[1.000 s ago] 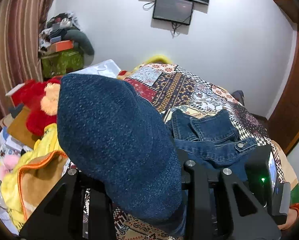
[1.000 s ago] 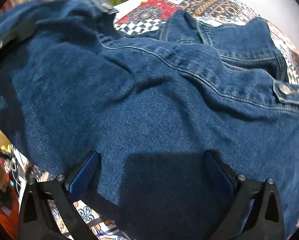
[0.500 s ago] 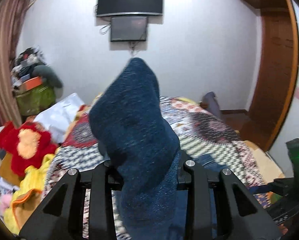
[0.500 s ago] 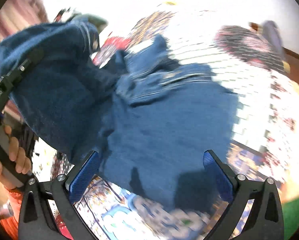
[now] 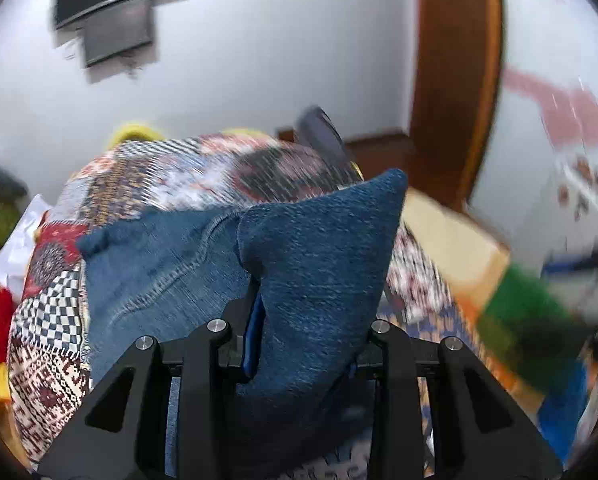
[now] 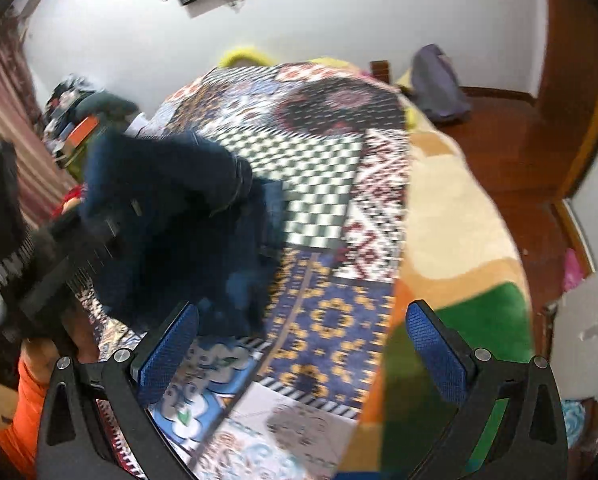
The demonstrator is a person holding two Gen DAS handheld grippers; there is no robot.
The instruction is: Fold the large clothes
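Denim jacket (image 5: 315, 280) is bunched in the left claw (image 5: 299, 344), whose jaws pinch it above the patchwork bed (image 5: 47, 320). Only the right-wrist view shows the right claw (image 6: 303, 344), spread wide, holding nothing.

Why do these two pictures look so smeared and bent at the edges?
Left wrist view: the patterned bedspread and room streak with motion blur, while the denim garment in the left claw stays fairly sharp. Right wrist view: the denim is dark and smeared, yet the right claw is crisp. Both fisheye lenses curve the walls.
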